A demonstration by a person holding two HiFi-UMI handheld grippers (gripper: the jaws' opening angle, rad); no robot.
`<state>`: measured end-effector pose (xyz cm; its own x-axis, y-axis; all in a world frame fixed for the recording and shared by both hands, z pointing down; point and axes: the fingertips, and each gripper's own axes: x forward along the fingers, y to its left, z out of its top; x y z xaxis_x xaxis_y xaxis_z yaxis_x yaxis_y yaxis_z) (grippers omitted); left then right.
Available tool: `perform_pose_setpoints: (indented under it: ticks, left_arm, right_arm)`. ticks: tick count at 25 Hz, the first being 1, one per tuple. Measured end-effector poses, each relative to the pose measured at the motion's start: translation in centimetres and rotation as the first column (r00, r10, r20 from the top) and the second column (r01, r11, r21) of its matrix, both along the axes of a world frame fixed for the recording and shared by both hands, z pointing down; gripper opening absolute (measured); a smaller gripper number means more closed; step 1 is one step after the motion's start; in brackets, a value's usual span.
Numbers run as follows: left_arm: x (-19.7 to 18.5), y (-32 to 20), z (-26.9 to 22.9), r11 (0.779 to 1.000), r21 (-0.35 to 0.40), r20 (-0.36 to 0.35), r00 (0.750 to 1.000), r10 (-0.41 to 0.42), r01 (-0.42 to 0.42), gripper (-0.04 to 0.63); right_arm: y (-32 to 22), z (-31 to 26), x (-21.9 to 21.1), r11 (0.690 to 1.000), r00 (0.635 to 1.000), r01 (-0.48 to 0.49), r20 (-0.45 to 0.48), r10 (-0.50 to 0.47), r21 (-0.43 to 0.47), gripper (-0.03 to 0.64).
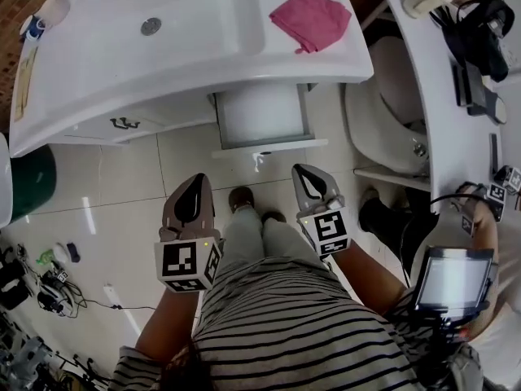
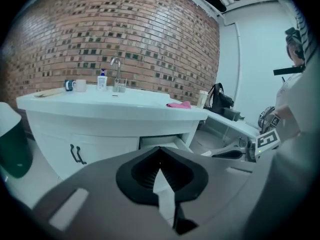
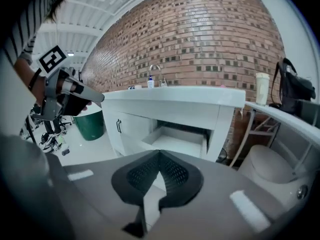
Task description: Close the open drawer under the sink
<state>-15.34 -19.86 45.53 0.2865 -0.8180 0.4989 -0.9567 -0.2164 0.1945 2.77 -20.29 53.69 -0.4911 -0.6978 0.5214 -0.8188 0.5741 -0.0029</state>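
the drawer (image 1: pixel 259 114) is white and stands pulled out from the vanity under the sink (image 1: pixel 187 23), straight ahead of my two grippers and in line with the gap between them, well apart from both. its front panel (image 1: pixel 269 146) carries a small handle facing me, and its inside shows only a bare white bottom. my left gripper (image 1: pixel 198 178) is clenched, tips together with nothing between them, and my right gripper (image 1: pixel 303 170) is clenched the same way; both hang over the tiled floor (image 1: pixel 114 210). the head view alone shows the sink's drain and the pink cloth (image 1: pixel 309 19) lying on the counter ahead and to the right. the left gripper view adds the faucet (image 2: pixel 116 69), a small bottle (image 2: pixel 102 79) and a mug (image 2: pixel 80 85) by the brick wall (image 2: pixel 125 39), and sees only a sliver of the drawer. the right gripper view looks into the drawer's open side and catches a green bin (image 3: pixel 90 124) off to the left of the vanity; i cannot tell what it holds.
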Motion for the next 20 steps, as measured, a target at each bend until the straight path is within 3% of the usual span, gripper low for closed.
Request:
perform_pose_setpoints:
  ticks: [7,20]
  left_arm:
    - [0.2,0.2,5.0,1.0,-0.019,0.013,1.0,-0.016,0.016,0.014]
    - [-0.6,-0.1,6.4,0.998,-0.045,0.015,0.999,-0.032,0.032,0.014]
  right_arm:
    - [-2.2,6.8,1.1,0.998,0.999,-0.054,-0.006,0.054,0.008,0.0]
    - [-3.9,8.6,0.4,0.997,0.997,-0.079,0.013,0.079,0.007,0.0]
